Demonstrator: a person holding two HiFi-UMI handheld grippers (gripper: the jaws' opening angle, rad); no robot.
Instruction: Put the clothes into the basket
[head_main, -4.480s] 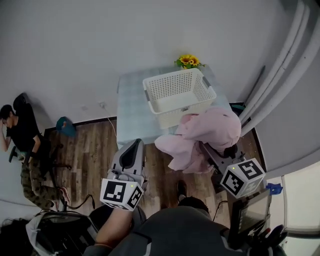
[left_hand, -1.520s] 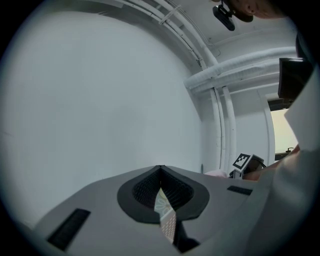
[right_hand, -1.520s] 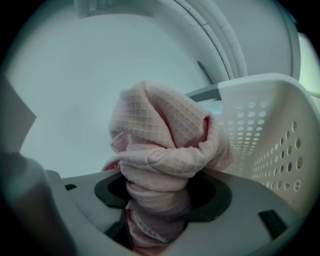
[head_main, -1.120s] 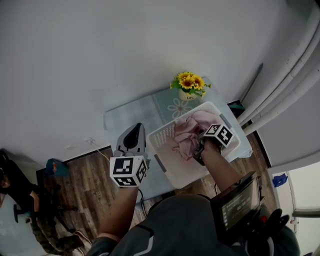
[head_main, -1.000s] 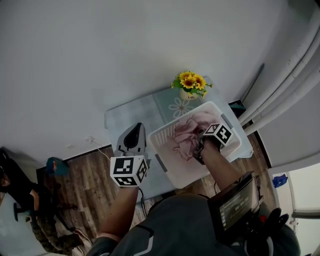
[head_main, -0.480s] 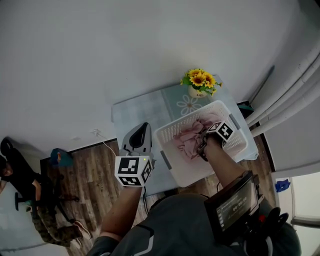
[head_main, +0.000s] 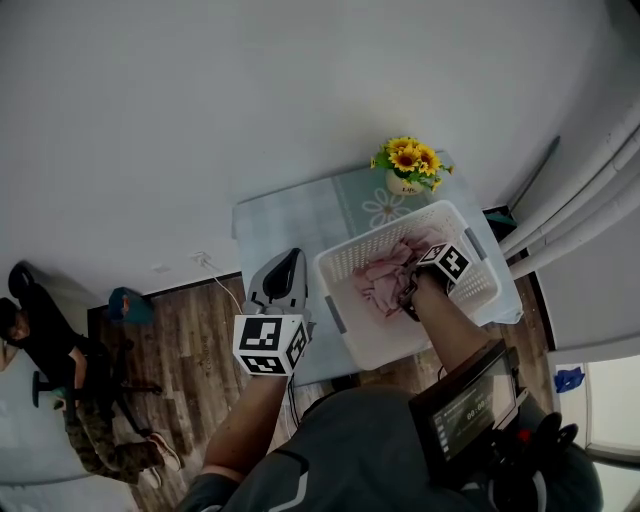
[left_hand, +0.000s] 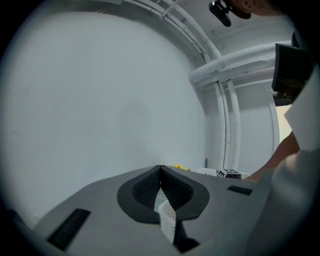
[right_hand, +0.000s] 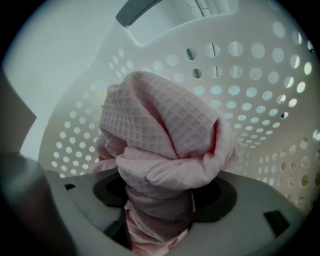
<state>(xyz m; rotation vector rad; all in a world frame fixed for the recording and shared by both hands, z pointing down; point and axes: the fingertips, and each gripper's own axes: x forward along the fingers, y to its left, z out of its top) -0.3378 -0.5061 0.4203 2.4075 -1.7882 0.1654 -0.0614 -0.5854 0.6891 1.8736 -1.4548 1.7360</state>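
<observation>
A pink waffle-weave garment (head_main: 385, 280) lies bunched inside the white perforated basket (head_main: 372, 338) on the pale table (head_main: 290, 225). My right gripper (head_main: 410, 295) reaches down into the basket. In the right gripper view the garment (right_hand: 160, 130) fills the gap between the jaws of the right gripper (right_hand: 160, 220), with the basket wall (right_hand: 250, 75) behind; the jaws are opening with the cloth still pinched low between them. My left gripper (head_main: 283, 278) hovers left of the basket, over the table's front edge. The left gripper (left_hand: 160, 172) has its jaws meeting, with nothing between them.
A pot of sunflowers (head_main: 408, 160) stands at the table's back edge behind the basket. A person (head_main: 40, 340) sits on the wooden floor at far left. White pipes (head_main: 590, 190) run down the wall at right.
The pink garment went from hanging in my right gripper beside the table to lying in the basket. Over the last second the right gripper stays in the basket; the left gripper keeps its place.
</observation>
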